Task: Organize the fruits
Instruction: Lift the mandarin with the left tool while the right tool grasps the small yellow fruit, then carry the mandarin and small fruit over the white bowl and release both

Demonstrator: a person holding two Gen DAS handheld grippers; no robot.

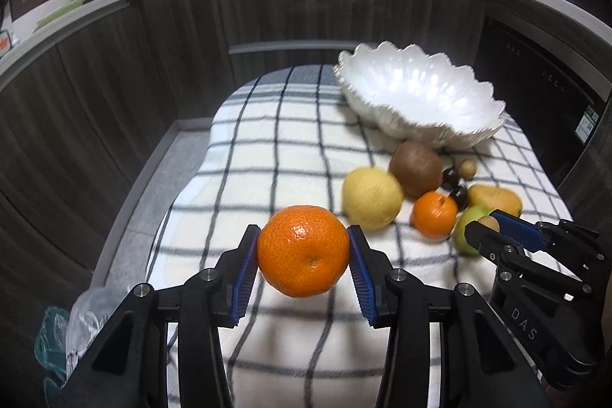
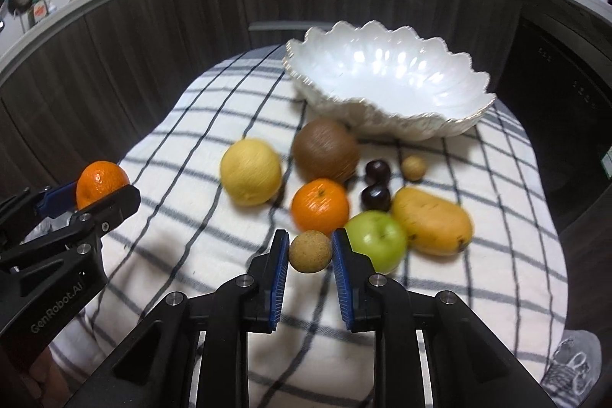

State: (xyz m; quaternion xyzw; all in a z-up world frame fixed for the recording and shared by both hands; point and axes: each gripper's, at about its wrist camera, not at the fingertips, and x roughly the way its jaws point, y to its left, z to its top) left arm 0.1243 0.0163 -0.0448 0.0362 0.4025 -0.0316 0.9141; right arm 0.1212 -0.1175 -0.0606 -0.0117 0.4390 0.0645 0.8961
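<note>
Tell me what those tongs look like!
Both tongs, left and right, are black plastic with silver bolts and ribbed blue pads. One has "DAS" printed on its side, the other "GenRobot.AI". No cables or sleeves show.

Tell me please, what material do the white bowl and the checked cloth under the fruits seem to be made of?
The white bowl looks like glazed ceramic or porcelain: its glossy inside shows bright highlights, and its scalloped rim seems edged in gold. Glossy plastic cannot be excluded. The checked cloth looks like soft woven fabric, perhaps a fleecy blanket: it is matte, slightly fuzzy, and lies in gentle waves.
</note>
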